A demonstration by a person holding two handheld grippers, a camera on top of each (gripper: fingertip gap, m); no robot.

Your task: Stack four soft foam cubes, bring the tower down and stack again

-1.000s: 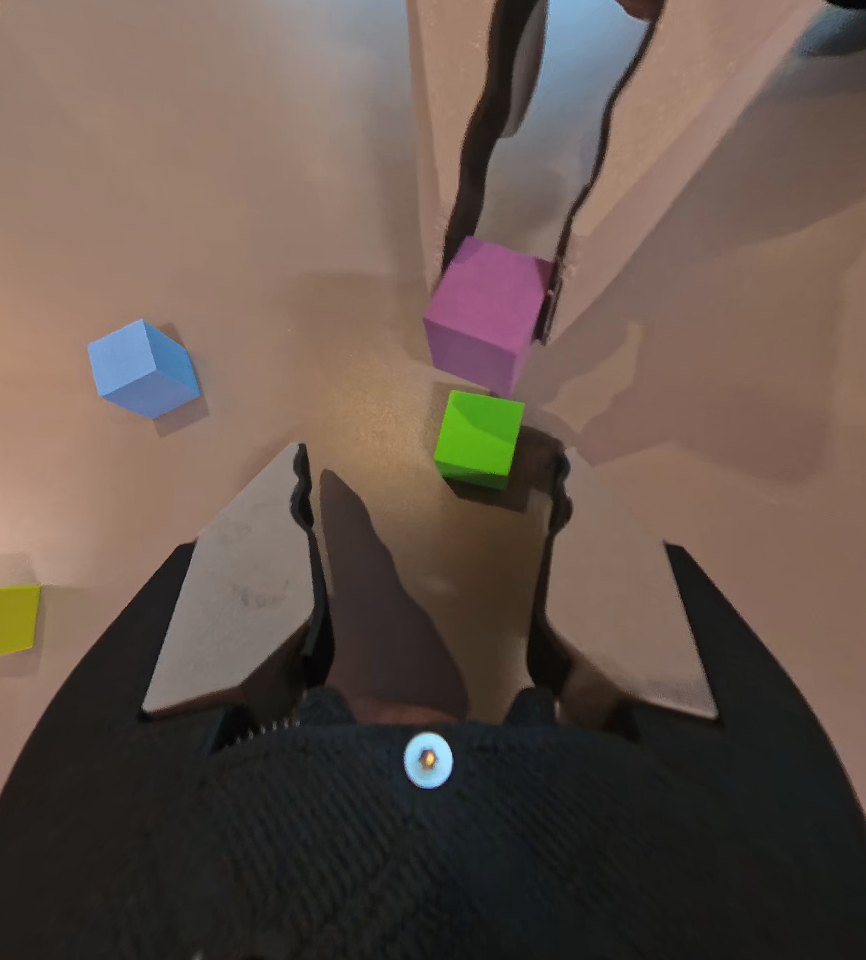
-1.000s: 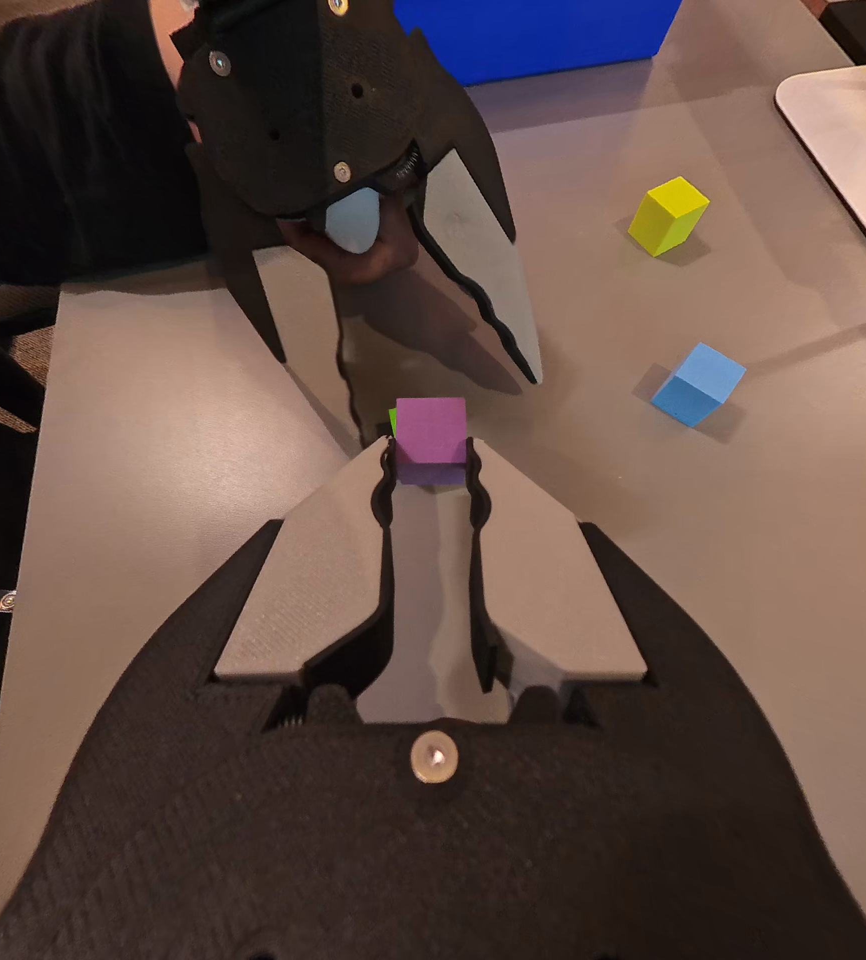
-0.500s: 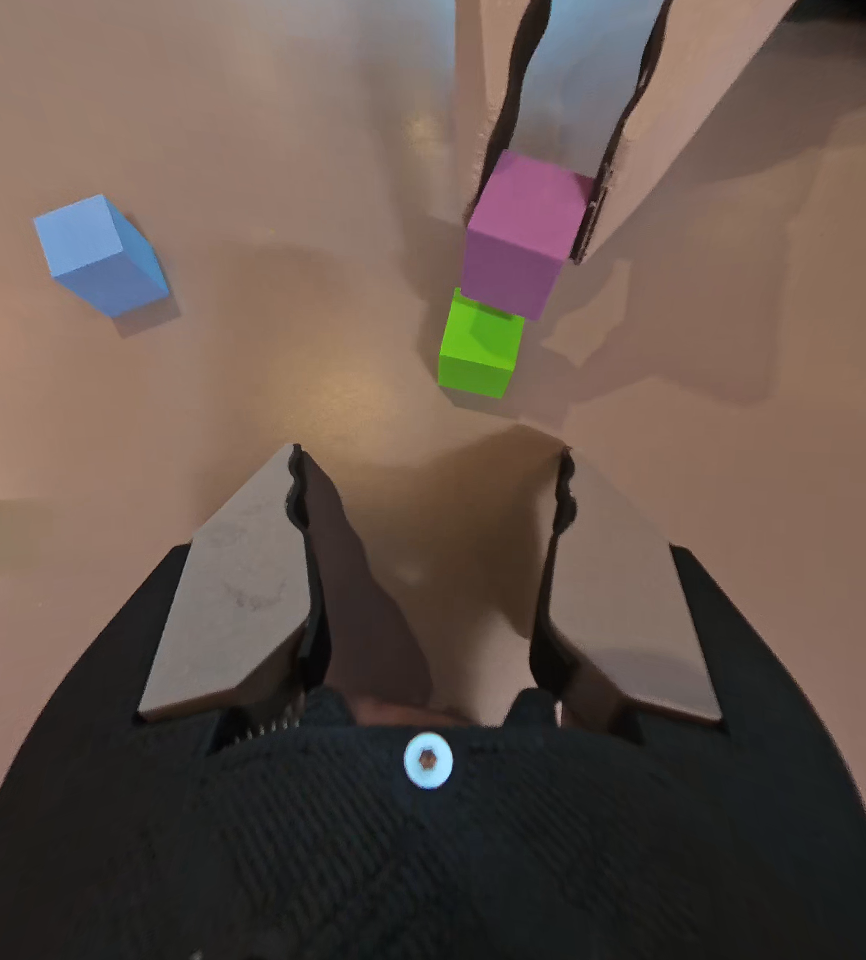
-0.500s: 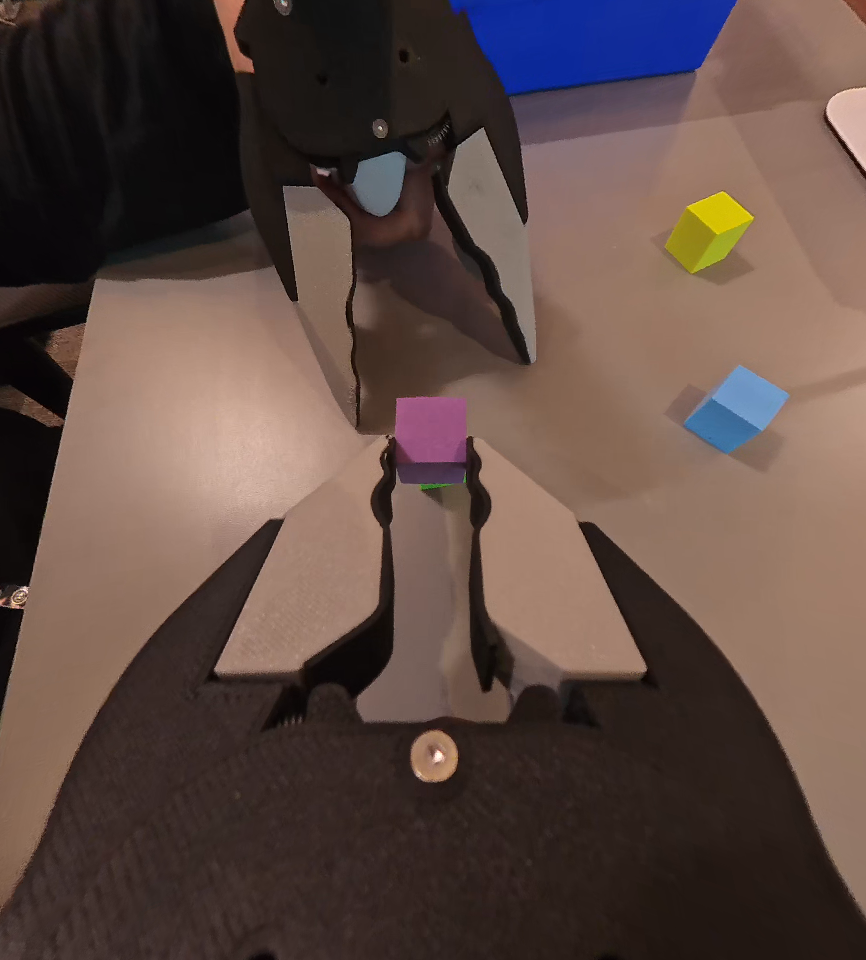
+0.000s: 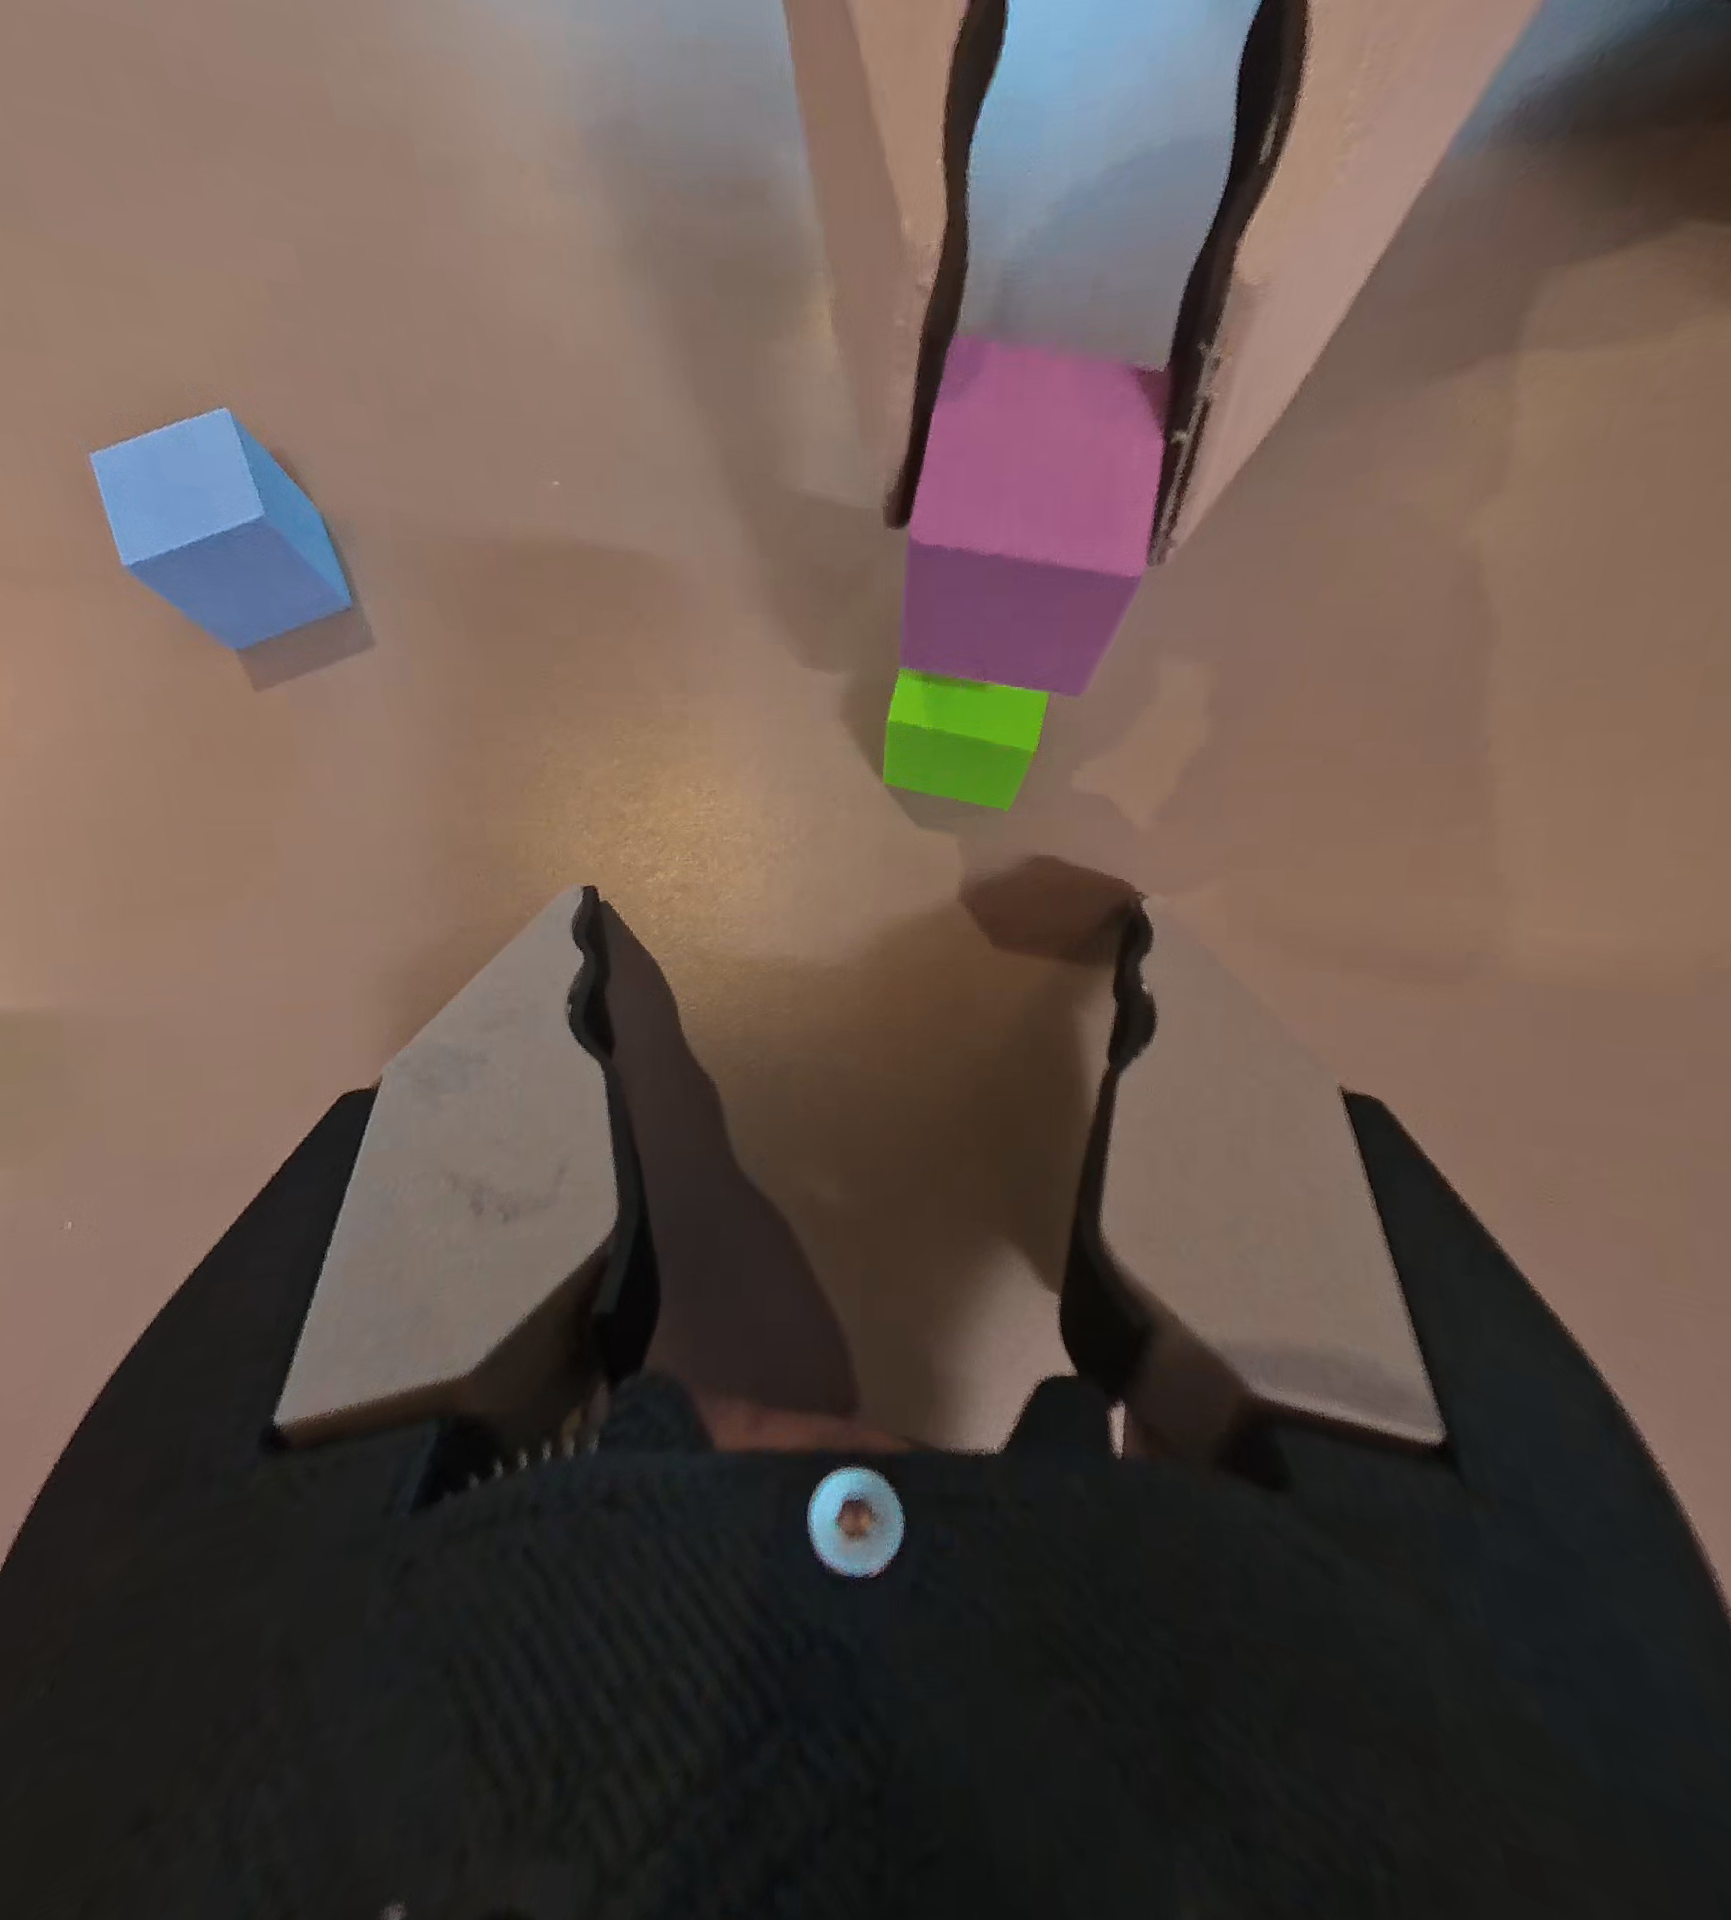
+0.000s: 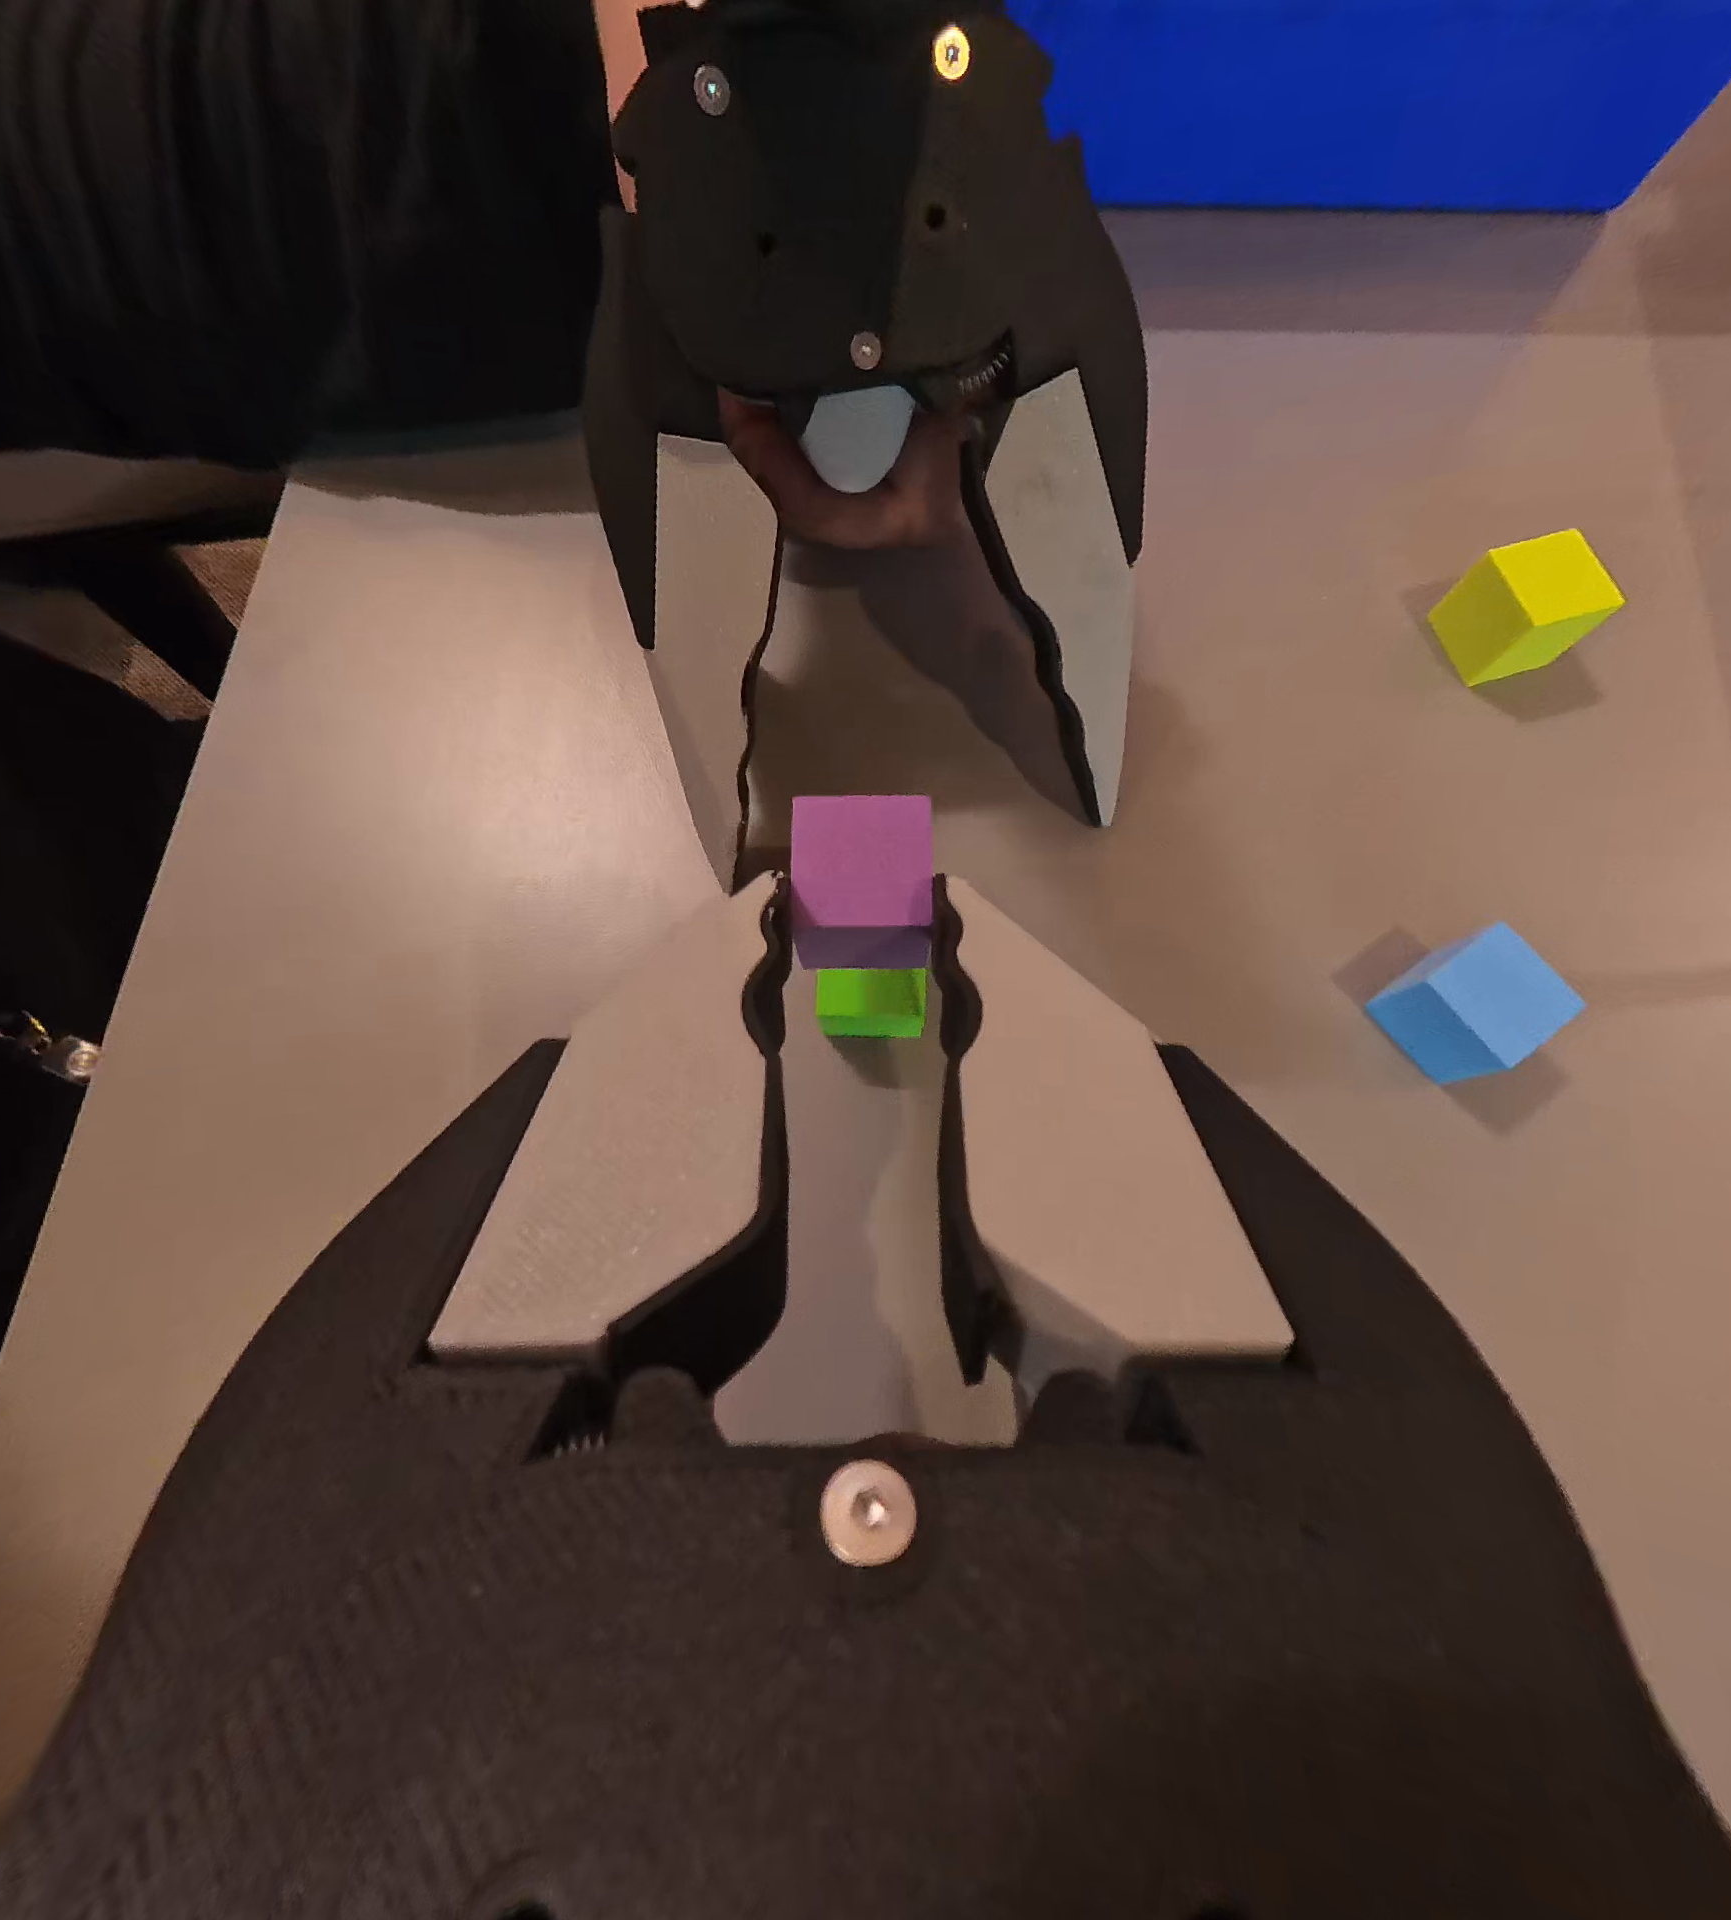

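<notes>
Here we list, largest first. Counter (image 6: 445, 790): plain grey, carrying all loose cubes. Left hand-held gripper (image 5: 859, 914): black body, grey fingers spread wide, empty, poised above the counter facing the right one. Right hand-held gripper (image 6: 859, 909): fingers narrow, pinching the purple cube (image 6: 861, 862) by its sides. Purple cube: held directly over the green cube (image 6: 869, 1003); we cannot tell whether they touch. Green cube: resting on the counter. Blue cube (image 6: 1474, 1003) and yellow cube (image 6: 1526, 605): tilted, well apart from the pair.
</notes>
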